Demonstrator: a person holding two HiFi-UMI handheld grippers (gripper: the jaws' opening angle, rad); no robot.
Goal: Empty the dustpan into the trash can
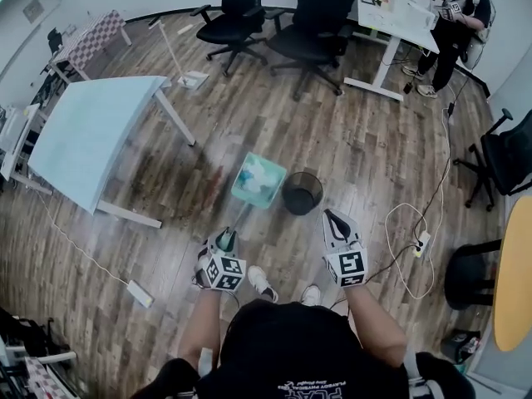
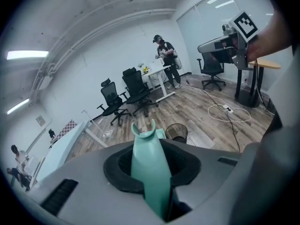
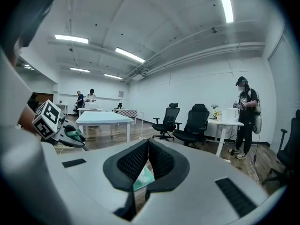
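A teal dustpan [image 1: 258, 179] holding pale scraps hangs just above the wood floor, right beside a black mesh trash can [image 1: 302, 192] on its right. Its long teal handle [image 2: 149, 168] runs back between the jaws of my left gripper [image 1: 226, 238], which is shut on it. The left gripper view shows the handle's forked end and the trash can [image 2: 176, 132] just beyond it. My right gripper [image 1: 331, 216] hovers near the can's right side, shut and holding nothing. In the right gripper view a bit of the dustpan [image 3: 143, 178] shows below the closed pads.
A pale blue table [image 1: 91, 135] stands to the left, and two black office chairs [image 1: 283, 19] stand behind. A white cable and power strip [image 1: 420, 241] lie on the floor to the right. A person [image 1: 453, 23] stands by a white desk at the far right.
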